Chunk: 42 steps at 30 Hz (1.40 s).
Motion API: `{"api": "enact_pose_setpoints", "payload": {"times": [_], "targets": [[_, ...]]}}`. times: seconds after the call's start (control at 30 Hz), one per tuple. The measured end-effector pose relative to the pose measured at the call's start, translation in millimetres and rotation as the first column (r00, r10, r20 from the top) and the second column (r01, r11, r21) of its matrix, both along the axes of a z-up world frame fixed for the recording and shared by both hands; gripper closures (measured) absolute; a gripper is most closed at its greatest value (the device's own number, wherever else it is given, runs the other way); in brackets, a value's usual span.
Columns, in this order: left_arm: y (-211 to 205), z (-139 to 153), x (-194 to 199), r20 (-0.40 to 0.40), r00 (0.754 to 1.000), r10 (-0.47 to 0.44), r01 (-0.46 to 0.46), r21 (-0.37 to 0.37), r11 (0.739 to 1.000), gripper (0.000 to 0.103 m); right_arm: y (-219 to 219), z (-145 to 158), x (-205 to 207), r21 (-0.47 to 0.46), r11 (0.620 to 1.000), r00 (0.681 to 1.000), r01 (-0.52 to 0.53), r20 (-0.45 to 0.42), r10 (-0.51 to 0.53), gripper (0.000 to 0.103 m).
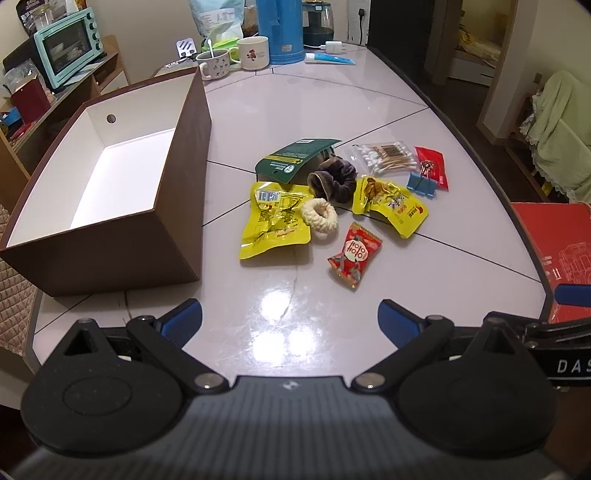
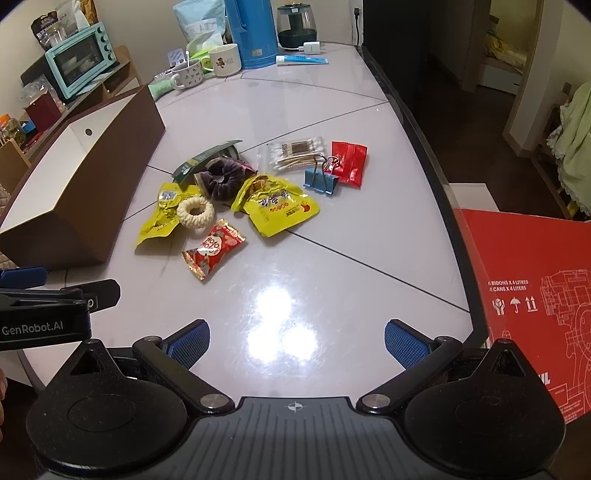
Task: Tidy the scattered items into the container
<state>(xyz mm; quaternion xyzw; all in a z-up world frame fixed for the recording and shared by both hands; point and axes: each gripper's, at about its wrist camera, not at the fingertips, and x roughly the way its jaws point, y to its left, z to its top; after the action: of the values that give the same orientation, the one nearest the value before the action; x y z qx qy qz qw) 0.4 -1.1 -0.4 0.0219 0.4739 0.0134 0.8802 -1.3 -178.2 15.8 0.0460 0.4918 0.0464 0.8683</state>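
Observation:
A brown box [image 1: 177,206] with a white, empty inside stands at the table's left; its wall [image 2: 122,155] shows in the right wrist view too. Scattered right of it lie two yellow snack packs [image 1: 275,221] [image 1: 389,206], a cream hair ring [image 1: 320,218], a dark scrunchie [image 1: 332,181], a green packet [image 1: 291,158], a red candy wrapper [image 1: 354,254], cotton swabs [image 1: 384,155], a blue binder clip [image 1: 421,184] and a red sachet [image 1: 432,162]. My left gripper [image 1: 290,321] is open, near the front edge, short of the pile. My right gripper [image 2: 297,343] is open too, nothing between its fingers.
At the far end stand two mugs [image 1: 253,51], a blue thermos [image 1: 280,29], a tube [image 1: 330,59] and a dark kettle [image 1: 317,18]. A mint oven [image 1: 70,44] sits on a shelf at left. A red carton [image 2: 528,288] stands off the table's right edge.

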Motion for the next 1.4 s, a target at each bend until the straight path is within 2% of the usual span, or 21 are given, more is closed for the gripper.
{"api": "enact_pose_setpoints", "payload": {"times": [0.27,1.4], "targets": [[-15,-5,5,-0.005,1.0,-0.007,0.007,-0.005,1.0,0.003,-8,1,6,0.0,1.0,1.0,-0.008,-0.003,0.008,0.0],[-2,-5,26,-0.033,0.999,-0.025,0.025,-0.012,1.0,0.003,-12,-2,47,-0.006,0.995,0.995,-0.1,-0.013,0.1,0.0]]}}
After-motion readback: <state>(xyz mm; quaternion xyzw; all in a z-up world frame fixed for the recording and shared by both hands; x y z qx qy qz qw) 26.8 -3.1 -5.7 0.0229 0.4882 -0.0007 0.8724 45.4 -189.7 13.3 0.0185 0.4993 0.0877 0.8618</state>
